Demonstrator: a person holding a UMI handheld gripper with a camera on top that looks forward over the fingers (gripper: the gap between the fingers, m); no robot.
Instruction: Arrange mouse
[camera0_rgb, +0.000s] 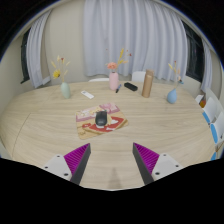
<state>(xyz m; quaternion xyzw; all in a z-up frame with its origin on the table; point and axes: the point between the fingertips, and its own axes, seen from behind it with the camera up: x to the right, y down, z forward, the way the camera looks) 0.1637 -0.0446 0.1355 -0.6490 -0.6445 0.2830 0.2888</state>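
A dark mouse (100, 118) lies on a patterned mouse mat (104, 122) with red and beige markings in the middle of the round wooden table (60, 135). My gripper (112, 158) is open and empty, its magenta pads (77, 157) spread wide. It hovers over the near part of the table. The mouse is well ahead of the fingers, slightly left of the line between them.
Beyond the mat stand a pink bottle (113, 78), a tan cylinder (147, 84), a small black object (130, 87), a light blue vase with flowers (65, 88) at the left and a blue vase (172, 96) at the right. Curtains hang behind.
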